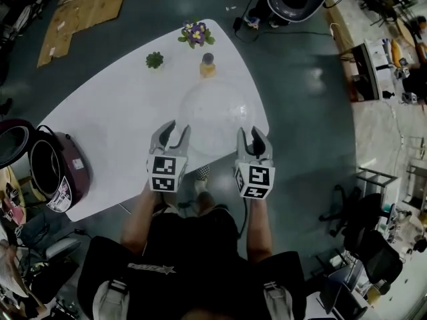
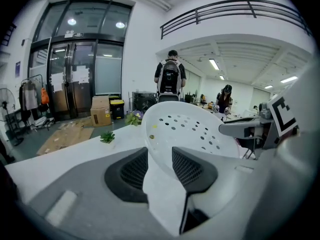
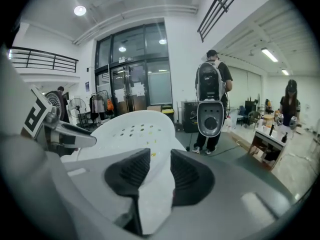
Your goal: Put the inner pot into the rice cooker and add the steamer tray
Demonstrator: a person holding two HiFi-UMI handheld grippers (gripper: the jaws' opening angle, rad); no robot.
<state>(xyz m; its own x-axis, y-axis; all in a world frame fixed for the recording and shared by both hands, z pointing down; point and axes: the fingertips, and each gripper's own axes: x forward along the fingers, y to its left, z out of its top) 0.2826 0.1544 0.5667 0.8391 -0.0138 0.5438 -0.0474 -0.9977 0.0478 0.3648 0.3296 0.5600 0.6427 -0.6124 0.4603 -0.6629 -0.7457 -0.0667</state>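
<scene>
Right claw (image 3: 159, 166) tight on rim of perforated white steamer tray (image 3: 131, 130)

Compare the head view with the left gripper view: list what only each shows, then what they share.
Head view only: the rice cooker, at far left. Left gripper view only: the glass doors and balcony railing. Shared: the steamer tray, gripped at its rim by the left gripper and right gripper, the white table and the small green plant.

The steamer tray (image 2: 192, 126) looks like smooth white plastic, slightly translucent. The left gripper (image 2: 160, 153) has black, ribbed, matt pads (image 2: 189, 168). The table (image 1: 113, 112) is smooth white; the rice cooker (image 1: 67, 173) is glossy.
</scene>
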